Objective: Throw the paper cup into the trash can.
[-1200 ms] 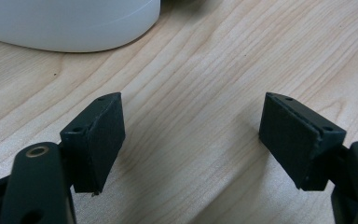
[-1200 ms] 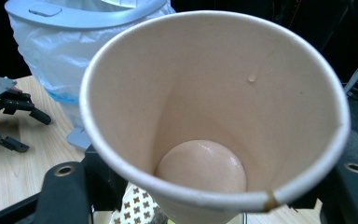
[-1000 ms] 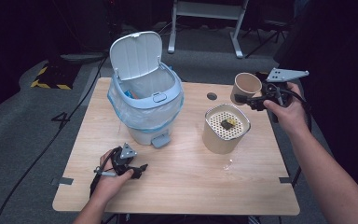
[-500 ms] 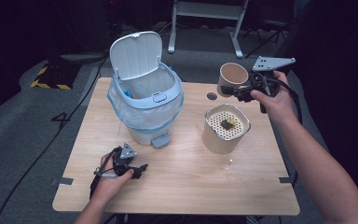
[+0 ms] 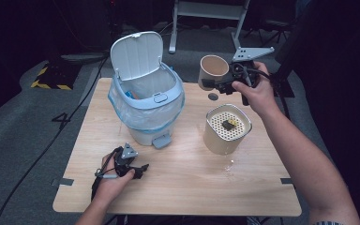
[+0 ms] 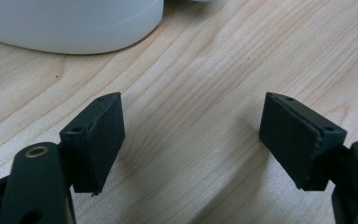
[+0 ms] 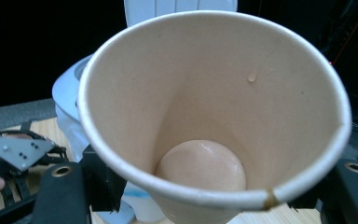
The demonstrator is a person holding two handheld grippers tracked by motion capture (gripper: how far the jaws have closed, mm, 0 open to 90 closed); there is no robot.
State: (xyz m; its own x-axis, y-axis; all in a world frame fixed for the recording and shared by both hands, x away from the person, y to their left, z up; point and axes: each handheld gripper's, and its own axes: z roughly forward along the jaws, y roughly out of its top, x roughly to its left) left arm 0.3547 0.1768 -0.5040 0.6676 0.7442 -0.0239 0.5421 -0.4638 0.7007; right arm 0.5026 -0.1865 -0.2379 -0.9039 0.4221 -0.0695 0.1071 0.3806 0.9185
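Looking down: right gripper (image 5: 212,84) clamps a cup (image 5: 213,70) aloft between bin (image 5: 145,101) and canister (image 5: 227,129). Left gripper (image 6: 191,135) view: jaws spread over bare table (image 6: 205,70). Right gripper view: cup interior (droplets inside).

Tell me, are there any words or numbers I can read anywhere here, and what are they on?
"4": a black mark on the grey floor, left of the light wooden table.
No other text: the tan paper cup, white pedal bin and cream strainer-top canister show none.
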